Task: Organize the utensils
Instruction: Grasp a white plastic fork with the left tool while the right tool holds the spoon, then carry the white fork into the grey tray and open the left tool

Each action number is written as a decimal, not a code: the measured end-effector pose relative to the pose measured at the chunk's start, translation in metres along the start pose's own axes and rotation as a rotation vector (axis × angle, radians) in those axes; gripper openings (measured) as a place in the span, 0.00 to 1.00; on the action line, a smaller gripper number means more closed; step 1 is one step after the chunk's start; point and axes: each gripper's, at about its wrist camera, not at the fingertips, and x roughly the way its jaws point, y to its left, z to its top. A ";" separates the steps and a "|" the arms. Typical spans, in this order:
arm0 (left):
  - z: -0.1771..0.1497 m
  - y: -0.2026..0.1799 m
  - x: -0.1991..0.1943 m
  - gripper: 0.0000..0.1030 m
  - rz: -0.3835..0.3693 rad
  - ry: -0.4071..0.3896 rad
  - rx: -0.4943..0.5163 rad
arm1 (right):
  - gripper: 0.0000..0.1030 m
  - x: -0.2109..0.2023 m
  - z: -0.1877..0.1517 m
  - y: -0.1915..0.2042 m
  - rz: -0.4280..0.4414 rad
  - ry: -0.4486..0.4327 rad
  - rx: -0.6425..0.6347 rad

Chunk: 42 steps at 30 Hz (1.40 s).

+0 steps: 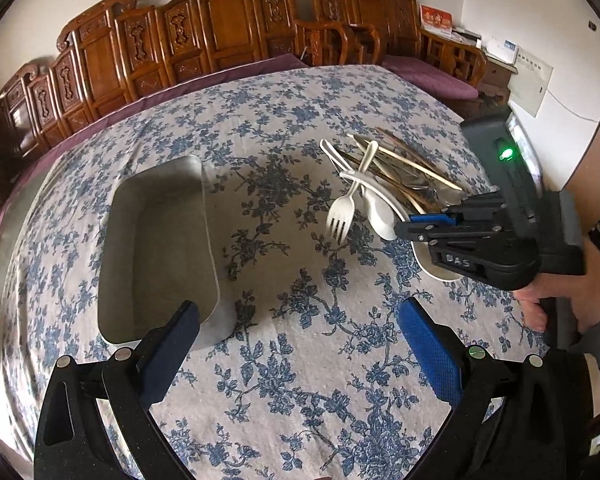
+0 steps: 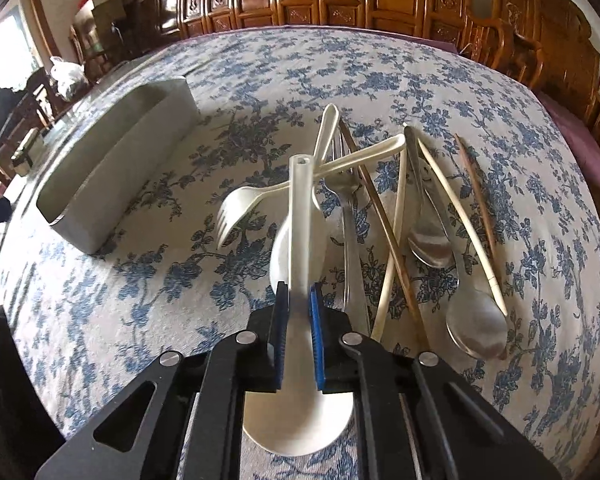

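Right tongs (image 2: 299,334) are clamped on the white spoon (image 2: 300,240) in the pile on the tabletop (image 2: 140,320); left tongs (image 1: 300,340) are spread, empty. The crossed fork (image 2: 236,208) may be dragged along if lifted.

The right gripper (image 2: 299,300) points steeply down, its pads closed on a white ladle (image 2: 300,216). At nine o'clock from it, the left gripper (image 1: 300,320) hangs wide apart.

Right hand-held gripper (image 2: 299,334): pads closed on handle of large white ladle (image 2: 300,420). Beyond, on floral-clothed counter (image 2: 140,320): white plastic fork (image 2: 236,208), metal fork (image 2: 350,240), two metal spoons (image 2: 476,324), chopsticks (image 2: 384,224). Metal tray (image 2: 112,160) at left
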 end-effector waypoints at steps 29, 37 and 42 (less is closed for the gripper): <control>0.100 -0.039 0.144 0.31 -0.169 0.210 0.082 | 0.12 -0.070 -0.027 -0.055 -0.002 -0.093 0.061; 0.101 -0.037 0.151 0.05 -0.181 0.224 0.085 | 0.12 -0.067 -0.029 -0.047 -0.003 -0.078 0.055; 0.100 -0.033 0.135 0.04 -0.161 0.179 0.074 | 0.12 -0.069 -0.028 -0.041 -0.011 -0.075 0.044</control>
